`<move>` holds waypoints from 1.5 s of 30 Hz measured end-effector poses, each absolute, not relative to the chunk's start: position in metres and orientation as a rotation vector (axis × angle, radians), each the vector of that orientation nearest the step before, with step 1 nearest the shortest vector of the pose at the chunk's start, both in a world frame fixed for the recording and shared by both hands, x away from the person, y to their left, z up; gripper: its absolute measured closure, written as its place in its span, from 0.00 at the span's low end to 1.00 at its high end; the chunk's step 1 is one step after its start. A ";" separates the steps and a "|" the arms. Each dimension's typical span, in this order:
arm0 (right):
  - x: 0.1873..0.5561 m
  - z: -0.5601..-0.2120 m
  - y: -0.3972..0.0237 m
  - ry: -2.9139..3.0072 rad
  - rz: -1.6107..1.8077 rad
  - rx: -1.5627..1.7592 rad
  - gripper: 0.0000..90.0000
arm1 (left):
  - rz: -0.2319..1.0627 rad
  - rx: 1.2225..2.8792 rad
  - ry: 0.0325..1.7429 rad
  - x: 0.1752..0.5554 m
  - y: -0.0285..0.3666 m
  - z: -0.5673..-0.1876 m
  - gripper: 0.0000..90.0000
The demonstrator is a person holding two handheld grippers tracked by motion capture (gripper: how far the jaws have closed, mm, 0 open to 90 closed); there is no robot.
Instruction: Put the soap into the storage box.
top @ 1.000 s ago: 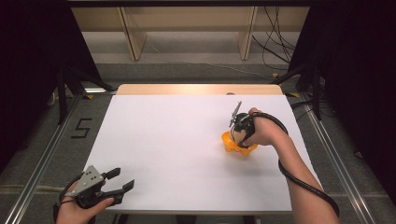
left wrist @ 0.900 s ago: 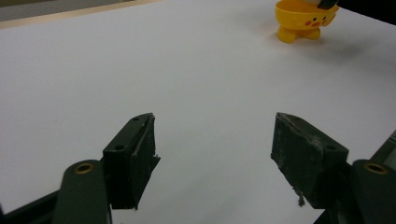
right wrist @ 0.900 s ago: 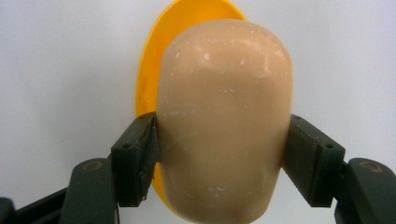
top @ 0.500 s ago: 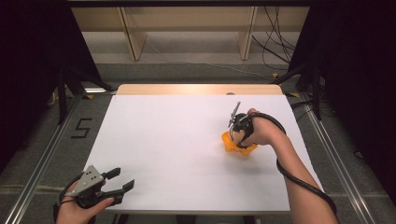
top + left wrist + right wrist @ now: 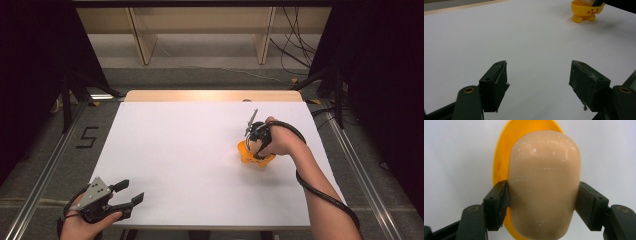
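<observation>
Little changes over the last second: the right gripper stays with its jaws clamped on the smooth beige egg-shaped piece seated in the yellow chick-faced plastic cup on the white surface, suggesting placement is being settled, while the left gripper idles with jaws apart.

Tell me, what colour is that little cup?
Yellow cup, with pink cheek spots; left gripper view shows it best.

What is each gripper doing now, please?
Left gripper: open, holding nothing.
Right gripper: shut on the egg, over the yellow cup.
</observation>
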State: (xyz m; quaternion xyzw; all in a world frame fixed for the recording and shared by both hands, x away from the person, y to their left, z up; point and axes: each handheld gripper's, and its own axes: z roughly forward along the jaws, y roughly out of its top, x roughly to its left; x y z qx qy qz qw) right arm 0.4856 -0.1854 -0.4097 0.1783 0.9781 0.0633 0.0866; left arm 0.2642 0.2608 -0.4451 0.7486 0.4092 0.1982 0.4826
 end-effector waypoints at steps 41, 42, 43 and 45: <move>0.463 -0.390 -0.196 2.807 0.335 0.697 0.46 | 0.491 1.834 0.994 0.264 0.261 -0.444 0.34; 0.461 -0.389 -0.198 2.796 0.351 0.708 0.46 | 0.491 1.834 0.993 0.264 0.261 -0.444 0.34; 0.454 -0.388 -0.202 2.768 0.388 0.762 0.45 | 0.492 1.834 0.993 0.264 0.261 -0.444 0.34; 0.448 -0.388 -0.207 2.755 0.424 0.778 0.45 | 0.483 1.826 0.987 0.264 0.261 -0.445 0.34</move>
